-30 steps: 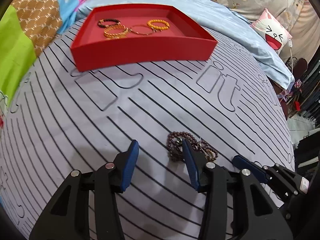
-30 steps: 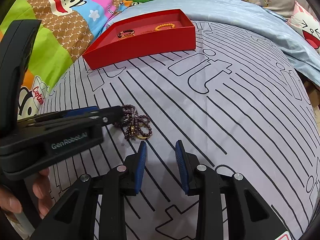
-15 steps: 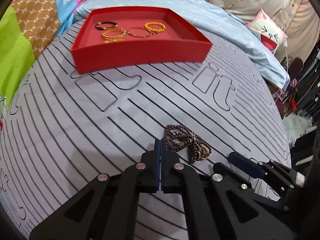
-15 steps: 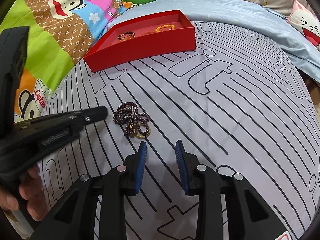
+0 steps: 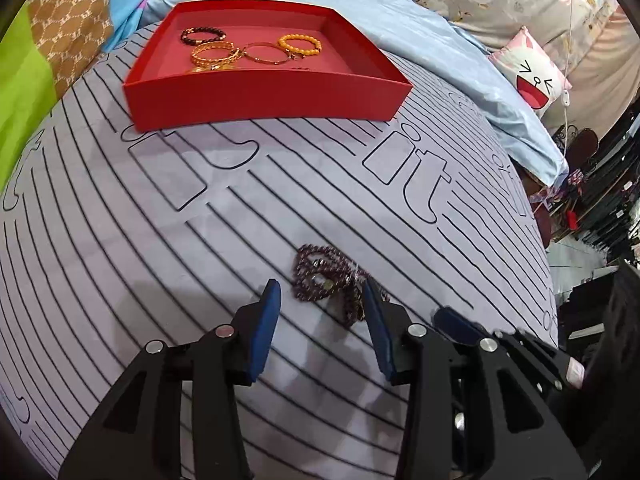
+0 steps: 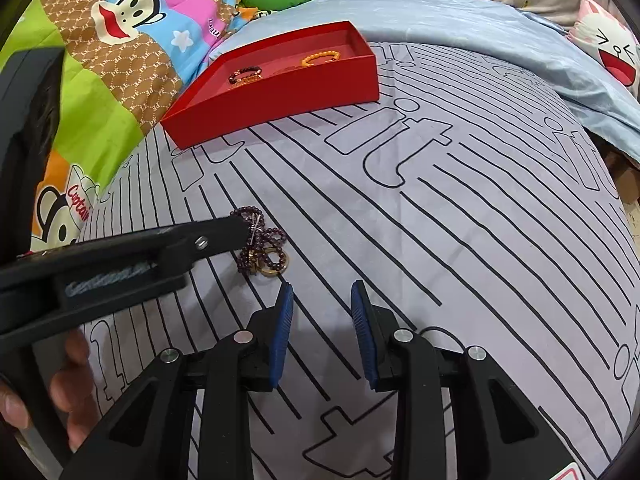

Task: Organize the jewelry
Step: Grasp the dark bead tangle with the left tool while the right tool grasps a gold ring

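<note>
Left gripper (image 5: 320, 294), having snapped shut on nothing, is reopening its jaws just near of the purple bead bracelet (image 5: 326, 280), still lying on the striped sheet (image 5: 160, 240), so the pickup is restarting. Right gripper (image 6: 322, 294) is hovering part-open, empty. Whether the far pad touches beads is unclear; the red tray (image 5: 260, 96) is waiting far off.

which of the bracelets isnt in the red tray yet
The dark purple beaded bracelet, bunched on the striped sheet just ahead of the left gripper. The other four bracelets all lie inside the red tray.

A striped grey bedsheet (image 5: 160, 240) meets a pale-blue quilt (image 5: 440, 60) and a cartoon-face pillow (image 5: 528, 76).
</note>
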